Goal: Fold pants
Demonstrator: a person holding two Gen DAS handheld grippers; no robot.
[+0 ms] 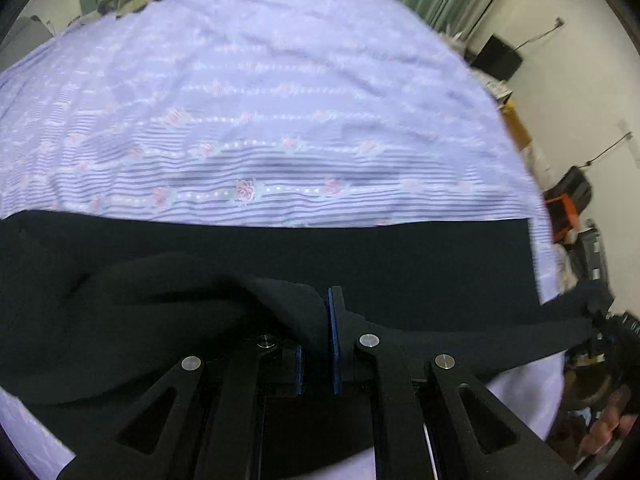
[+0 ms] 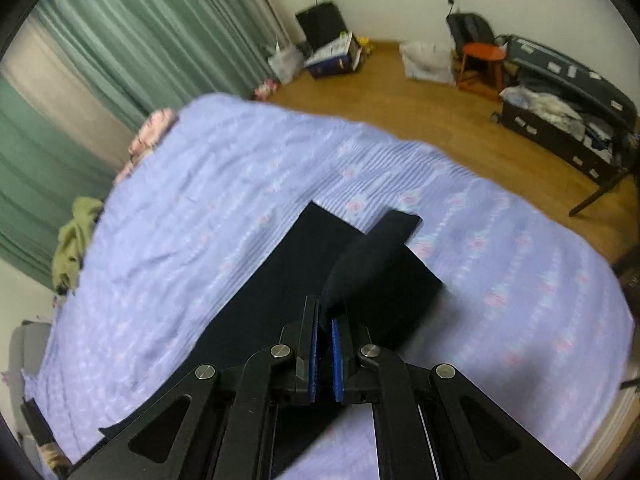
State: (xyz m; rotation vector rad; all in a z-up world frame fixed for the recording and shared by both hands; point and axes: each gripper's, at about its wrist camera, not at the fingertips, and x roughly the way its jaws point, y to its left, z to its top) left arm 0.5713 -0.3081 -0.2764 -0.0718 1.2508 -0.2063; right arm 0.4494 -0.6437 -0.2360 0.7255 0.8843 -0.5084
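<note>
Both grippers are clamped on the black pants (image 1: 400, 264) — the left gripper (image 1: 318, 316) pinches bunched fabric, the right gripper (image 2: 325, 316) a lifted leg end — over the lavender floral bedsheet (image 1: 280, 100).

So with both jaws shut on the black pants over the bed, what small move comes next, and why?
Probably carry the gripped edge across and lay it on the flat half: both the left gripper and right gripper pinch raised cloth of the black pants, unfolded on the bedsheet.
</note>
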